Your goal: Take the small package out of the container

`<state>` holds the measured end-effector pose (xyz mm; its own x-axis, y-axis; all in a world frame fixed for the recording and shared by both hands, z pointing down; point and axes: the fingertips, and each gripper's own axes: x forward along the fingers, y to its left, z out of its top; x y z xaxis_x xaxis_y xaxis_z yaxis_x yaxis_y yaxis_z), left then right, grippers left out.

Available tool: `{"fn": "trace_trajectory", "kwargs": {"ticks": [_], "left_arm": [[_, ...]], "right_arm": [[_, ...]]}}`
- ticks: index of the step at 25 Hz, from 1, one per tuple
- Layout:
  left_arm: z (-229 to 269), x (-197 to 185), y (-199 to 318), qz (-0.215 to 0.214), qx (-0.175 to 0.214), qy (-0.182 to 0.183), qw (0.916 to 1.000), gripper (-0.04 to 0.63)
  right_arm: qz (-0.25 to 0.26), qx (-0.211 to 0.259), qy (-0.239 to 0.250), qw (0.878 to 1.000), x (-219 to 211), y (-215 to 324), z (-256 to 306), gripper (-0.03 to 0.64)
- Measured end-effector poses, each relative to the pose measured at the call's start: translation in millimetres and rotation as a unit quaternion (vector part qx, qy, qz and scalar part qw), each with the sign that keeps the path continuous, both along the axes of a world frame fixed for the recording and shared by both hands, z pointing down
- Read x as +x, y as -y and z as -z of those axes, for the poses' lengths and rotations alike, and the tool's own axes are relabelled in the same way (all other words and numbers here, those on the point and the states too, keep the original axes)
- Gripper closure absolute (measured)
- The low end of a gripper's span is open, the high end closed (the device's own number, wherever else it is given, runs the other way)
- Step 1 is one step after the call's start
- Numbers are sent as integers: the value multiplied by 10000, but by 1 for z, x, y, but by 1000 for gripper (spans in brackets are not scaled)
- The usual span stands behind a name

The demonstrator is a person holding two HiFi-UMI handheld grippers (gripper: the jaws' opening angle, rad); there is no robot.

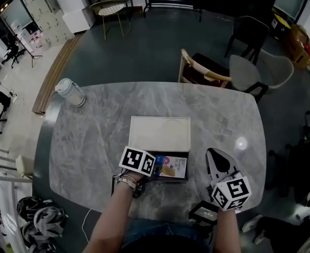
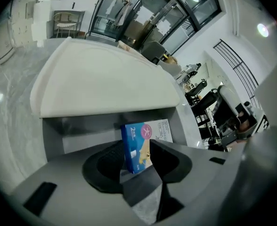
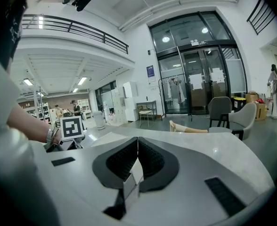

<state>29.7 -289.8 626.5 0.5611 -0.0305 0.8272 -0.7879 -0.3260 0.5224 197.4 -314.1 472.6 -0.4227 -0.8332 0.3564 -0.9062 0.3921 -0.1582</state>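
Observation:
A white box container [image 1: 160, 133] lies on the grey marble table [image 1: 86, 141] with its lid folded back. The small blue and white package [image 1: 173, 166] lies in the container's near part. My left gripper [image 1: 154, 168] reaches into it from the near side. In the left gripper view the package [image 2: 141, 134] stands on edge between the two dark pads of the left gripper [image 2: 137, 147], which is open; the open lid [image 2: 105, 79] rises behind. My right gripper [image 1: 215, 157] hovers to the container's right, shut and empty, as the right gripper [image 3: 137, 152] view shows.
A white lidded jar [image 1: 70, 92] stands at the table's far left corner. Chairs [image 1: 207, 73] crowd the far edge. A small black device [image 1: 203, 211] lies at the near edge by my right arm. The left gripper's marker cube [image 3: 73, 127] shows in the right gripper view.

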Motion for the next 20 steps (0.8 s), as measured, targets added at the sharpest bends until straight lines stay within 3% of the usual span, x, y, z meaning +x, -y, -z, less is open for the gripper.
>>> {"fn": "trace_trajectory", "kwargs": {"ticks": [5,13,20], "left_arm": [[-12,7,-1,-43,-327,-69,9994,414],[-17,9,2,-54,-470,-356,9982,416],[-4,10,-10,-534,-259,-485,9971,414]], "right_arm": [[-22,-114,-5,9999,3,3,-8,591],[-19,-202,-25,9998,4,7,-16,591],[71,-174,-1,9998,-2,6,-13,592]]}}
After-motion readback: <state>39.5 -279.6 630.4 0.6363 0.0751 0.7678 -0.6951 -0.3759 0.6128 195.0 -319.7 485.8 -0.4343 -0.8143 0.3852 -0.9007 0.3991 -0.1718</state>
